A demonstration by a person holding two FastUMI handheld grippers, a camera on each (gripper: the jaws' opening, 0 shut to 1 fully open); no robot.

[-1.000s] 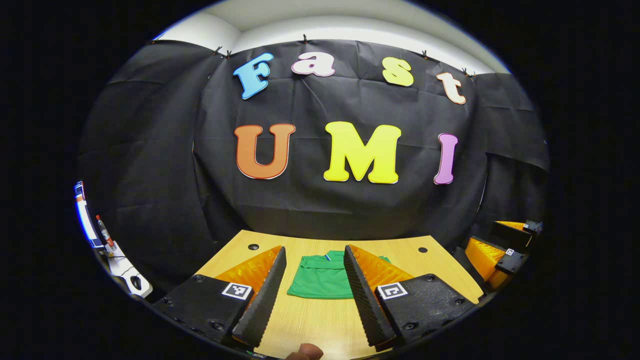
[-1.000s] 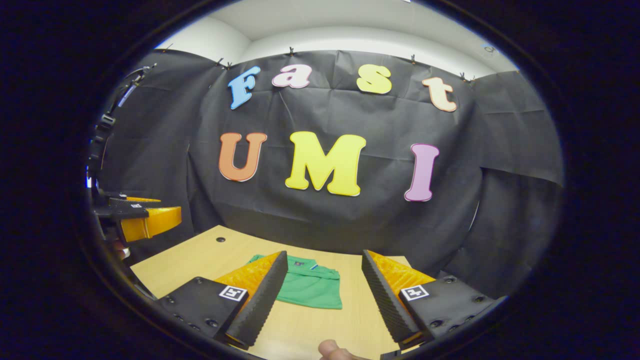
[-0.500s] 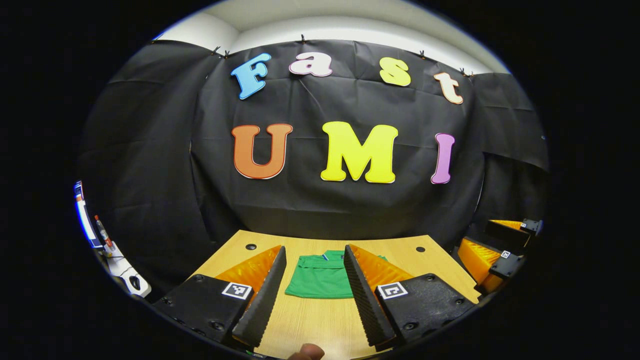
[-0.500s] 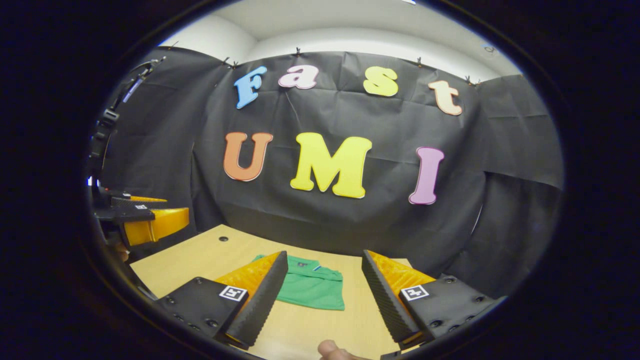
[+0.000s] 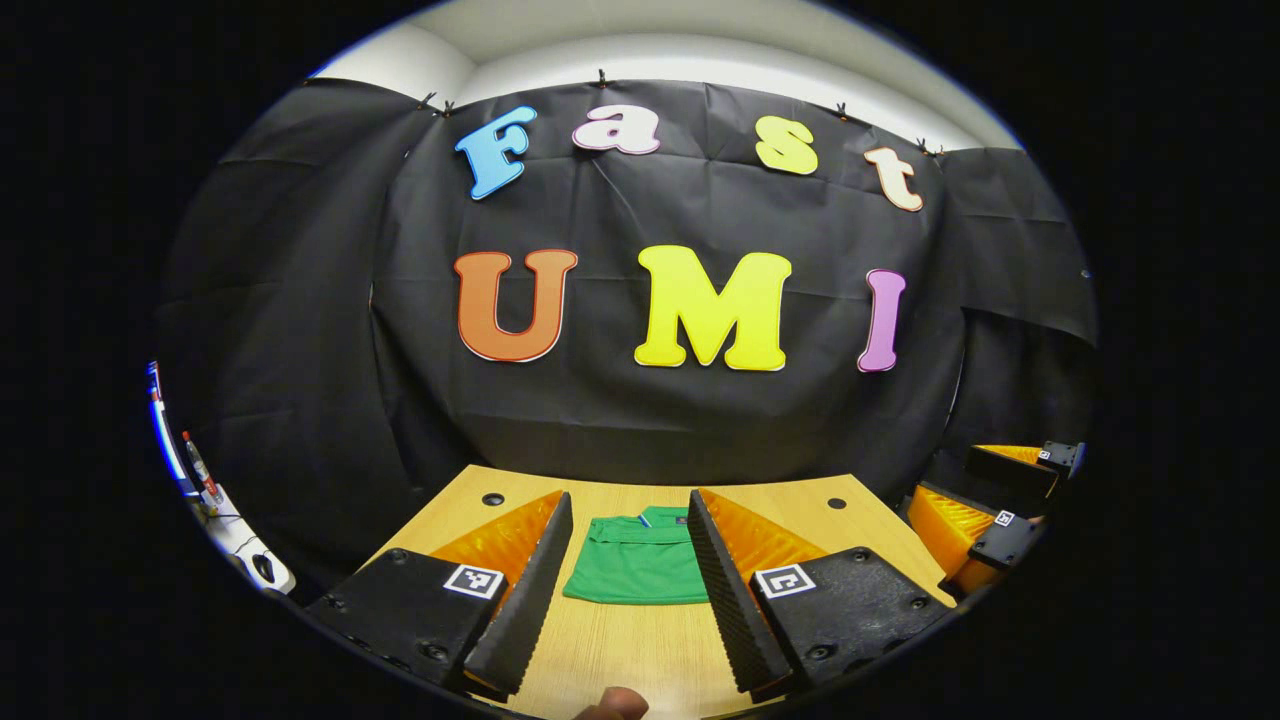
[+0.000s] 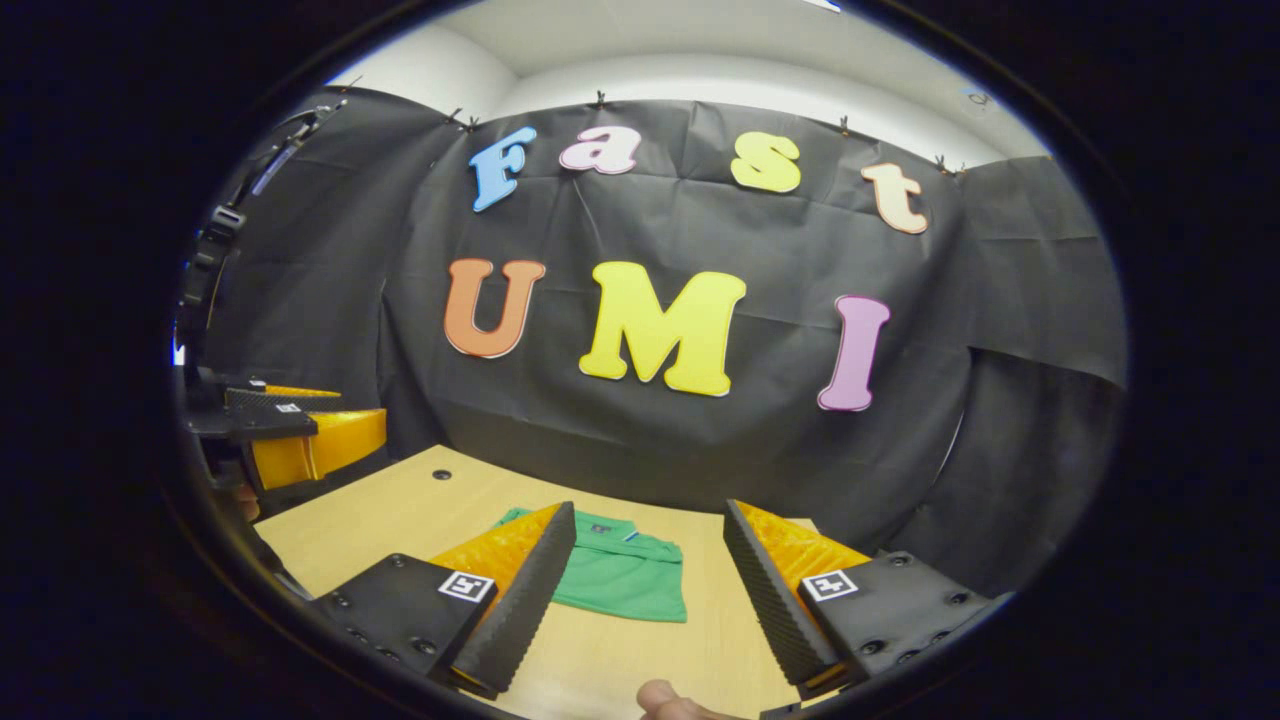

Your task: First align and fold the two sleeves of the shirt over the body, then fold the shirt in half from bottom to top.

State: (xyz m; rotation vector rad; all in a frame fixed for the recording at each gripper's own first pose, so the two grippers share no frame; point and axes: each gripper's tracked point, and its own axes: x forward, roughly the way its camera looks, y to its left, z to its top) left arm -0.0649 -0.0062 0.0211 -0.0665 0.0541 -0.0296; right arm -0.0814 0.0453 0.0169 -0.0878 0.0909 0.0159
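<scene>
Left gripper view, green shirt (image 5: 632, 568) apparently folded, flat

1. The left hand-held gripper (image 5: 628, 590) hangs above the bench (image 5: 640, 650), fingers spread apart.
2. A folded green shirt (image 5: 630, 565) lies flat beyond them.
3. The right hand-held gripper (image 5: 985, 500) sits at the right edge.
</scene>
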